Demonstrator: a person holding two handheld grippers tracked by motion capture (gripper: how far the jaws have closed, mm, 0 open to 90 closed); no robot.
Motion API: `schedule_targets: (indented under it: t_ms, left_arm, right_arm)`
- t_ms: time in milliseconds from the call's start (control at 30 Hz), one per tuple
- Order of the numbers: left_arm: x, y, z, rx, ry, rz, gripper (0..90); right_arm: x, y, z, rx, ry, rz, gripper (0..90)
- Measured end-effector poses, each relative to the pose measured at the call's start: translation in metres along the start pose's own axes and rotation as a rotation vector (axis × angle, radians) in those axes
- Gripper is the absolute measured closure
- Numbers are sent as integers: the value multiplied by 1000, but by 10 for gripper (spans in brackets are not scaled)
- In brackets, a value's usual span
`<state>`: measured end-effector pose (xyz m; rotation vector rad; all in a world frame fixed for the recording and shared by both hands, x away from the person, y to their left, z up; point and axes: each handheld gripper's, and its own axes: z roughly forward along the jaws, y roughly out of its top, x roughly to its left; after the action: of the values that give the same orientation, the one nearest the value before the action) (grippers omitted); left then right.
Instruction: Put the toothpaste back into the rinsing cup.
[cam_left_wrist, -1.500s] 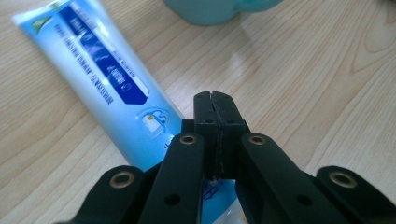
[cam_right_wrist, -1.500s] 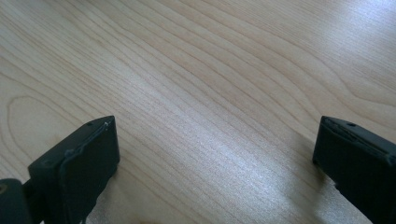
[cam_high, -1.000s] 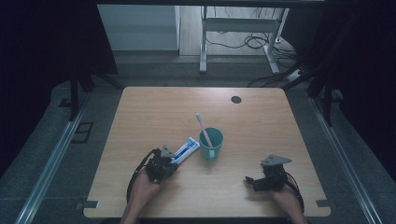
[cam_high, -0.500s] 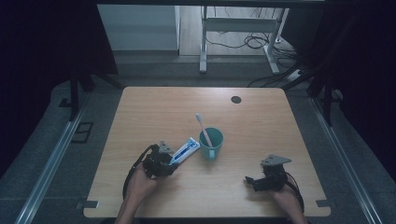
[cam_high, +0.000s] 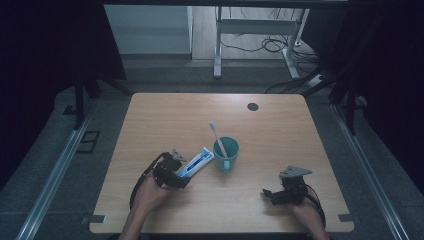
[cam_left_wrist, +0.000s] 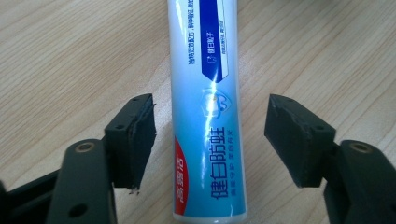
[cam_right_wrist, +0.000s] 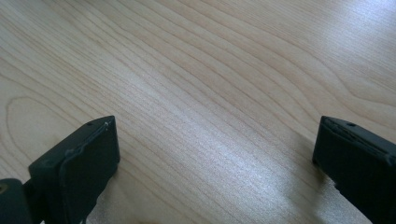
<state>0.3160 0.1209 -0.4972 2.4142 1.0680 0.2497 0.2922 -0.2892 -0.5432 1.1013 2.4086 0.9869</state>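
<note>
Pale wood grain is running across the rectangular wooden table (cam_high: 165, 115) in the high view, and on it a white-and-blue plastic toothpaste tube (cam_high: 196, 161) is lying flat, slanting from near-left to far-right, just beside a teal plastic cup (cam_high: 226, 153). A toothbrush with a pink handle and white head (cam_high: 217, 138) is leaning in that cup, its head tilting to the far left. The left gripper (cam_high: 176, 176) is sitting at the tube's near end, likely because that flat tail gives the easiest purchase. The right gripper (cam_high: 266, 193) is resting well apart at the near right, pointing left over bare table, apparently waiting.

In the left gripper view, the toothpaste tube (cam_left_wrist: 205, 107) is lying between the left gripper (cam_left_wrist: 210, 140) and its two black pads, its crimped end nearest the camera. The jaws have just been opening, and wood is now showing on both sides of the tube, so the pads are not pressing on it; it is resting on the table (cam_left_wrist: 70, 56), seemingly being let go here beside the cup. Chinese lettering is running along the tube: large blue characters "健白防蛀", white characters on a red corner patch that look like "高露洁", and small print on a dark blue band, too fine to read. A tooth-and-shield emblem is sitting midway.

In the right gripper view, the right gripper (cam_right_wrist: 215, 172) is standing wide open with nothing between its jaws, hovering low over the bare table (cam_right_wrist: 210, 70).
</note>
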Motion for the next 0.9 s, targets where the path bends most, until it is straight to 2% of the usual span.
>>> schedule_targets:
  t_ms: [233,400,567,700,800,900]
  left_arm:
    - [1,10,4,44,-2,6,278]
    - [1,21,8,111,-17,20,226]
    - [1,31,16,174,-15,41,223]
    - [1,36,19,199,-13,50,231]
    - [0,46,24,242,-6,69,242]
    - [0,50,26,263,-1,74,246]
  right_arm:
    - [0,0,0,0,0,1,4]
    - [0,0,0,0,1,1,4]
    - [0,0,0,0,0,-1,4]
    - [0,0,0,0,1,-1,4]
    - [0,0,0,1,1,0,4]
    - [0,0,0,0,0,-1,4]
